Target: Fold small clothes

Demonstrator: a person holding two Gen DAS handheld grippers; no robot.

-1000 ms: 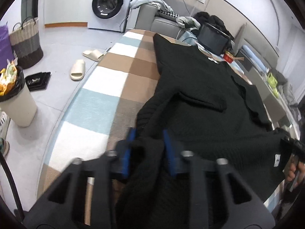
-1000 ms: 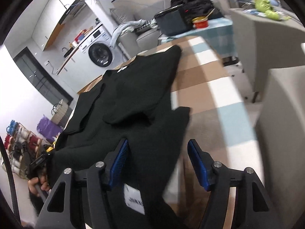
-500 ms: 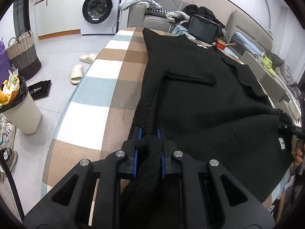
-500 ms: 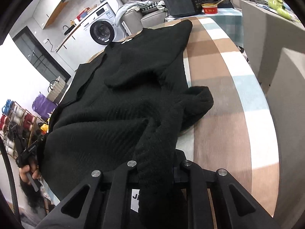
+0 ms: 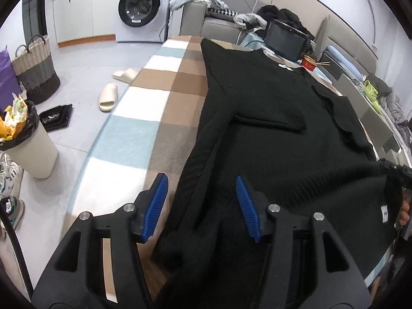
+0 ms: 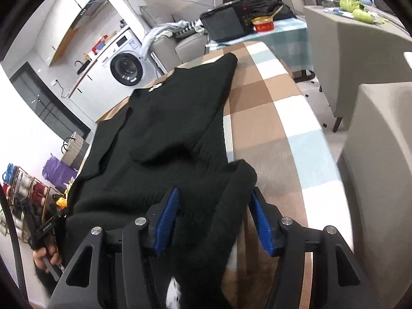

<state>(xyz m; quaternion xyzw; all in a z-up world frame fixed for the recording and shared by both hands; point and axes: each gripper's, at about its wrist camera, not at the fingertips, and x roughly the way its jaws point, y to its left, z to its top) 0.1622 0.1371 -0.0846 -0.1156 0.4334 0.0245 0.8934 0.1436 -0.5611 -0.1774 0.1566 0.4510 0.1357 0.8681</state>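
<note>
A black knit sweater lies spread along a checked table cover, one sleeve folded across its chest. It also shows in the right wrist view. My left gripper is open, its blue pads wide apart on either side of the sweater's near left hem, which lies loose between them. My right gripper is open too, with the near right hem bunched between its pads without being pinched. The right gripper also shows at the far edge of the left wrist view.
A bin, slippers and a basket stand on the floor to the left. A washing machine is at the back. A black box and red bowl sit beyond the table. Grey chairs stand to the right.
Both grippers were shut on the sweater's hem half a second ago and have now opened. The hem has dropped loose onto the table between the pads.
</note>
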